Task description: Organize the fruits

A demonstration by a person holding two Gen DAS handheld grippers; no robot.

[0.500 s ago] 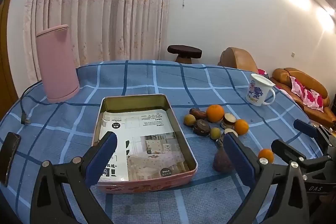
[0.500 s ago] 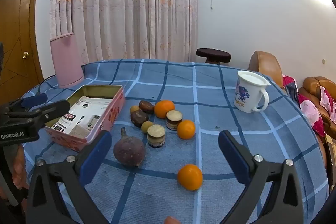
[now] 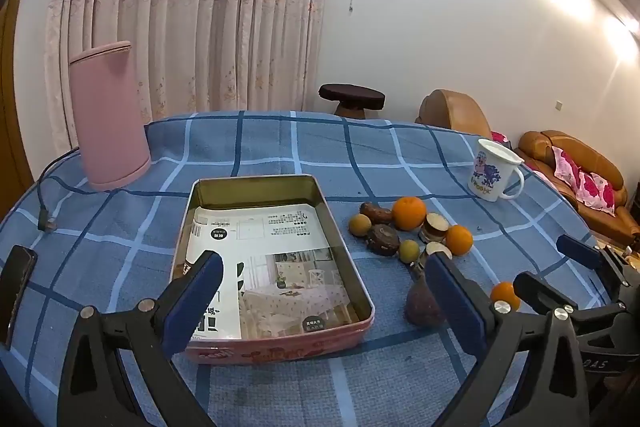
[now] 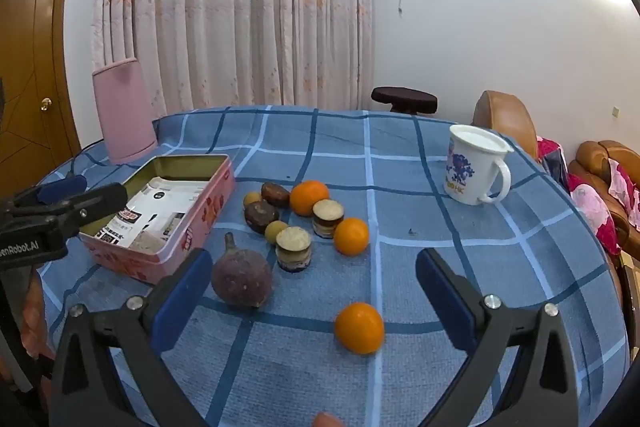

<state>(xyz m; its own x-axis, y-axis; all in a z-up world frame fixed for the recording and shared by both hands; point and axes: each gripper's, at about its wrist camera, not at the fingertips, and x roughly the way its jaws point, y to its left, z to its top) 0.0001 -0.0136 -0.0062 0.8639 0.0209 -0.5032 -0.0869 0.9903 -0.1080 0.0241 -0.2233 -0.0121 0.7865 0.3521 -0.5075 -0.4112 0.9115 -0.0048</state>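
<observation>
A pink tin (image 3: 280,343) (image 4: 208,215) lined with printed paper stands on the blue checked tablecloth. Right of it lies a cluster of fruits: a large orange (image 3: 408,213) (image 4: 309,197), a smaller orange (image 4: 351,236), brown and yellowish pieces, and a dark purple fruit (image 4: 241,277) (image 3: 420,303). One orange (image 4: 359,327) (image 3: 505,295) lies alone nearest me. My left gripper (image 3: 324,303) is open over the tin's near end. My right gripper (image 4: 314,299) is open, empty, just short of the lone orange and purple fruit.
A white printed mug (image 4: 474,165) (image 3: 494,173) stands at the right. A pink kettle (image 3: 108,119) with a cord stands at the back left. A dark phone (image 3: 16,287) lies at the left edge. Sofas stand beyond the table's right edge.
The right gripper has moved slightly forward toward the fruits; the lone orange and purple fruit look a bit nearer. The left gripper has hardly moved.
</observation>
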